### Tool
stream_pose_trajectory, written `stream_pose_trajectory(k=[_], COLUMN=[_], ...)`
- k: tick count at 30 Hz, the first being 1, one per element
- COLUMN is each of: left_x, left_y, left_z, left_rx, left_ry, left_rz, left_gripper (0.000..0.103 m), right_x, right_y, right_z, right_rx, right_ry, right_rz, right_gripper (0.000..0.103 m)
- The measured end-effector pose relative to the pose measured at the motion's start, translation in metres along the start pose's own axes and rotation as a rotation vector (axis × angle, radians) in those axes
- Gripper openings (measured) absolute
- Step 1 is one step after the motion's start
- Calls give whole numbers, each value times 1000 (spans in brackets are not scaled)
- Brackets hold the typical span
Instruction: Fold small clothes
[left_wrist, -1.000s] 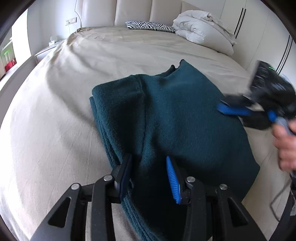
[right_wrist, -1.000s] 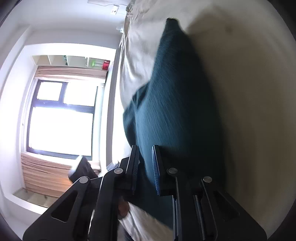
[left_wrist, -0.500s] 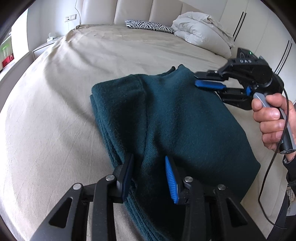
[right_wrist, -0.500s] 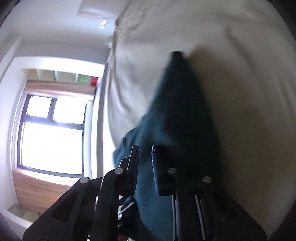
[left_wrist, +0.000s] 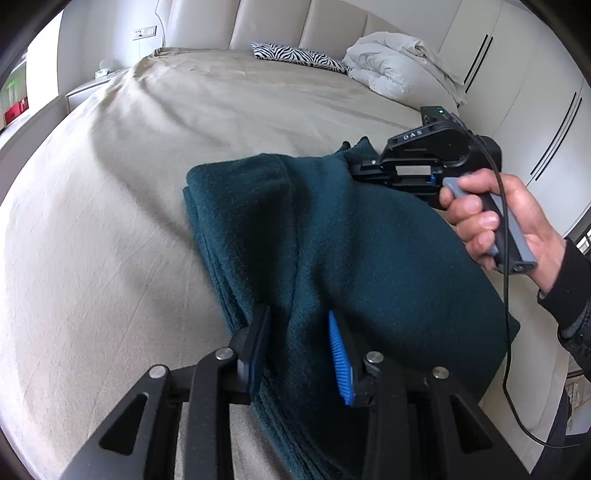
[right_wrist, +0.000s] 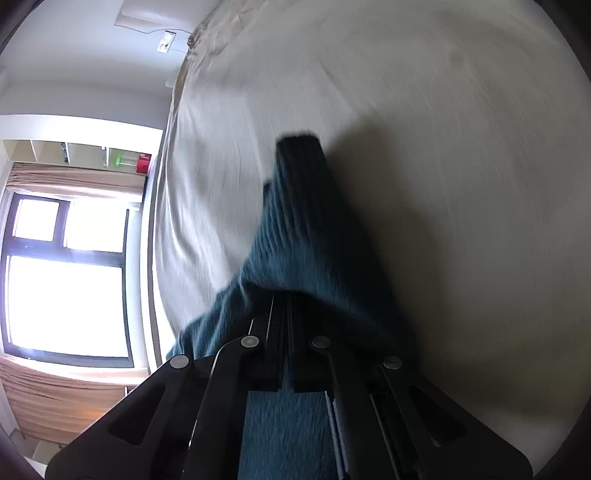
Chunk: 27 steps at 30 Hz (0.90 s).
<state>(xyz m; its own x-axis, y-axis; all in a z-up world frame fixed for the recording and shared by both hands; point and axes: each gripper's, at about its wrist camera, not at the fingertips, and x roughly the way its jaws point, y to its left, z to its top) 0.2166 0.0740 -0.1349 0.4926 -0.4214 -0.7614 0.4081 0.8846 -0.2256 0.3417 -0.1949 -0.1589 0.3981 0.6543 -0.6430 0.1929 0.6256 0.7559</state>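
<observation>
Left wrist view: folded dark teal garment (left_wrist: 369, 240) lies on the beige bed (left_wrist: 147, 184); left gripper (left_wrist: 299, 343) pinches a ridge at its near edge. Right gripper (right_wrist: 282, 317), having just closed, clamps its far corner.

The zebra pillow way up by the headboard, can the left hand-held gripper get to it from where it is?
Probably not yet. The left hand-held gripper is down at the near end of the bed, with a fold of the green garment between its fingers. The zebra pillow lies far up the bed.
</observation>
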Motion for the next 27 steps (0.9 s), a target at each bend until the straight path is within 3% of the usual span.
stream_pose_trajectory(k=[7,10,15,18,22,25,27], left_x=[0,-1,-3,-3,-3,-4,-4], left_y=[-5,-7,-3,-1,-1,4,8], left_z=[-4,-5,-8,-7,-5,-3,-3], left_rx=[5,7,6,5,27,19,8], left_ry=[-5,-11,-23,-15,-9,-3,-6], left_rz=[24,30,-2,-13,-7,-27,-49], left_gripper=[36,36,36,36,36,35,35], right_x=[-6,-30,-55,-61,-72,-83,-94], right_y=[-4,-1,20,14,-19,-32,-32], right_z=[15,3,-50,-92,-128,-152,-167], right_rx=[-3,42,-123,-173,-99,-79,-98], right_ry=[-56,-111,70,179,210,220,202], right_rz=[38,81,198,188,238,215,264], right_gripper=[0,9,10,10,10,10,10])
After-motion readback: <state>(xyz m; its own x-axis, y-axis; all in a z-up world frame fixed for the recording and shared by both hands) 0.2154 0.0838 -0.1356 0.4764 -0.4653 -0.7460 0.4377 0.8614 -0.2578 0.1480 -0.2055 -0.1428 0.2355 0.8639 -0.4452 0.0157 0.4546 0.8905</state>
